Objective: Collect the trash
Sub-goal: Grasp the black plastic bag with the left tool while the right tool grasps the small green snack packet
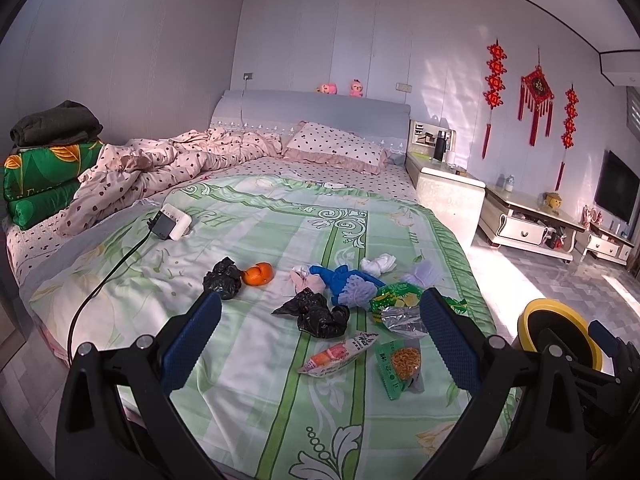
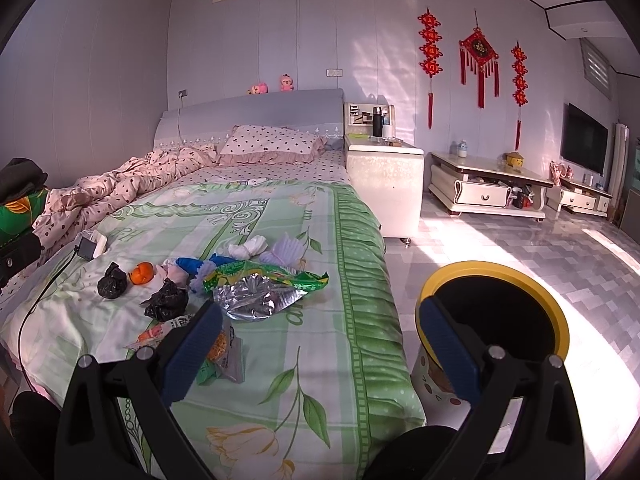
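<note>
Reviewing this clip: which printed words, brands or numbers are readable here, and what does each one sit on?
None can be read with confidence.
White snack wrapper: dark characters, blurred.
Green noodle packet: print too small.
Green crisp bag: lettering crumpled, illegible.
Green bed cover: woven letters, distorted, unreadable.
Red diamond wall hanging: one character, too blurred.

Both wrist views, above bed (image 1: pixel 280 380) foot, facing headboard (image 2: pixel 256 114)
</note>
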Motion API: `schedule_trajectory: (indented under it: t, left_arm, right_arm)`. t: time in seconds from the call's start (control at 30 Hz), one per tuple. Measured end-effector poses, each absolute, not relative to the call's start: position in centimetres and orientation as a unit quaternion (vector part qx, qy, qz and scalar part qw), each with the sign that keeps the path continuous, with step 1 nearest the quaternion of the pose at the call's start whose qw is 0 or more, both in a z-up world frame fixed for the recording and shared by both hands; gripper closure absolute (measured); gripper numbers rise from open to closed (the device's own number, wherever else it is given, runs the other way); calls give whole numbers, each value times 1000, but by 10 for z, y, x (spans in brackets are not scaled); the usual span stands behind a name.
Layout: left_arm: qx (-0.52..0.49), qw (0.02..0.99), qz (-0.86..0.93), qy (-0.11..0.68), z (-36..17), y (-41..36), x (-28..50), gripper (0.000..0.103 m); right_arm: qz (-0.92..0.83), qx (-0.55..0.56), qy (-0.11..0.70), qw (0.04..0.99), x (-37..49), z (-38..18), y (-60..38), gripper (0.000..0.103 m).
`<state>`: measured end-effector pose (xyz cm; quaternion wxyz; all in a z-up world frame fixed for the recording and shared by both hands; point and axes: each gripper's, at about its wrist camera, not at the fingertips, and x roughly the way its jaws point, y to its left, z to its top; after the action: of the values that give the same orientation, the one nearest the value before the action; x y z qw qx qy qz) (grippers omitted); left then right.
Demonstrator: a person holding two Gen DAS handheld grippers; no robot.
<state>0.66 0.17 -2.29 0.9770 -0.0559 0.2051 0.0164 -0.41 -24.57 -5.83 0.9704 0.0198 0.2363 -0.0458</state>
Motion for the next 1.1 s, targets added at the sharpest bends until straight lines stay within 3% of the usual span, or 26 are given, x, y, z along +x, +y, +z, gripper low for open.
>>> schedule_trajectory:
  t: [0.47, 1.1]
  left_arm:
    - [-81, 959, 14, 272, -34, 43, 70, 8]
    - [-46, 916, 62, 393, -118, 163, 232, 8]
  right_arm:
    - [28, 1, 311, 950, 55, -90, -229, 8]
    - [171, -38, 431, 885, 145, -151, -173, 8]
